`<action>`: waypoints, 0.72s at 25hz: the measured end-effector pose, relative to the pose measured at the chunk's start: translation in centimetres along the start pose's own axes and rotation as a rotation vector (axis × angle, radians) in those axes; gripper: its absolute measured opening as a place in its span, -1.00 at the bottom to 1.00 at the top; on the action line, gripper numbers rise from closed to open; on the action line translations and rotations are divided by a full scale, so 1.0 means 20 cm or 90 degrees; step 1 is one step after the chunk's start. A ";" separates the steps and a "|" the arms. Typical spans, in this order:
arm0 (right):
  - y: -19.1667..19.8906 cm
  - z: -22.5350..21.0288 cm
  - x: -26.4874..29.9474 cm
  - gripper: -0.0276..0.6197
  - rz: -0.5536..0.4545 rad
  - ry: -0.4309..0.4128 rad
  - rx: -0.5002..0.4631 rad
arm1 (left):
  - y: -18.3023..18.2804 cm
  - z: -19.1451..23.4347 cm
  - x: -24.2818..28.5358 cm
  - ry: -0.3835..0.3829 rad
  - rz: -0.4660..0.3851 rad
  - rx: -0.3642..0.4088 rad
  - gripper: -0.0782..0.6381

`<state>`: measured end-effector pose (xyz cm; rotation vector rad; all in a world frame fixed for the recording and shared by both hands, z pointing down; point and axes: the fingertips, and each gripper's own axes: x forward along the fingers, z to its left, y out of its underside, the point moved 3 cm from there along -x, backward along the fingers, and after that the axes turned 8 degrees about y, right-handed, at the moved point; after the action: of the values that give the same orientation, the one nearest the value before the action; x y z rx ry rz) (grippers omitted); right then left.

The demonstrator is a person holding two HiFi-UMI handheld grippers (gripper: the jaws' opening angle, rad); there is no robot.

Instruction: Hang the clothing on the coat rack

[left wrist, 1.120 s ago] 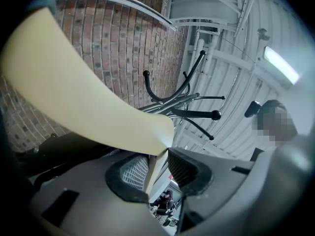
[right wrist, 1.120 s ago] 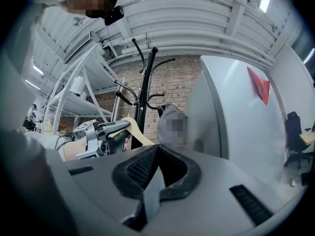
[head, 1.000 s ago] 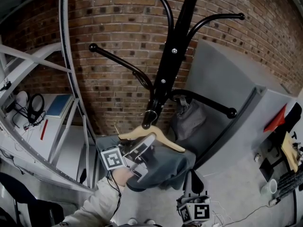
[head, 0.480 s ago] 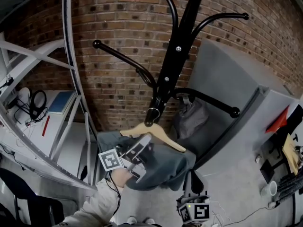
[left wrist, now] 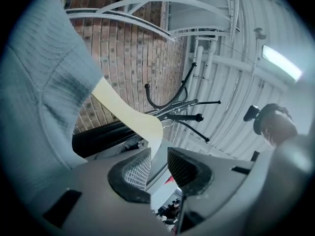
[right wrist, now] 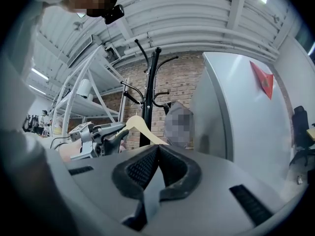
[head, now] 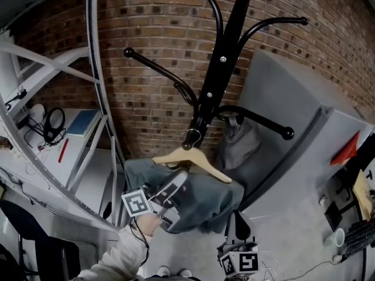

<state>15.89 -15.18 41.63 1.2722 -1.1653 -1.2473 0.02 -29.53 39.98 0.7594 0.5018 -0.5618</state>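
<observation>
Head view shows the pale wooden hanger (head: 202,164) carrying the grey-blue garment (head: 205,202), seemingly hooked on the black metal coat rack (head: 225,45), so the left gripper (head: 179,180) sits released beneath it while the right gripper (head: 238,224) waits clenched, empty.

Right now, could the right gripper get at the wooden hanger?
Probably yes. In the right gripper view the wooden hanger shows in open sight above the right gripper, with the left gripper off to one side of it. The right gripper is shut, so it would have to open first.
</observation>
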 end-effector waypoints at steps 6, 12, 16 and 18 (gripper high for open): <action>0.00 0.02 -0.06 -0.85 -0.004 -0.022 0.004 | 0.02 -0.14 -0.06 -0.039 0.055 0.153 -0.49; -0.01 0.08 -0.10 -0.85 -0.009 -0.058 0.012 | 0.05 -0.33 -0.18 -0.118 0.099 0.345 -0.54; -0.02 0.10 -0.15 -0.85 -0.010 -0.079 0.018 | 0.09 -0.48 -0.30 -0.177 0.112 0.464 -0.61; -0.02 0.10 -0.19 -0.85 -0.008 -0.090 0.019 | 0.12 -0.53 -0.37 -0.205 0.119 0.490 -0.63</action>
<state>13.83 -11.45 41.51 1.2310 -1.2831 -1.3517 -6.26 -18.04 39.12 1.3992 -0.1094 -0.6902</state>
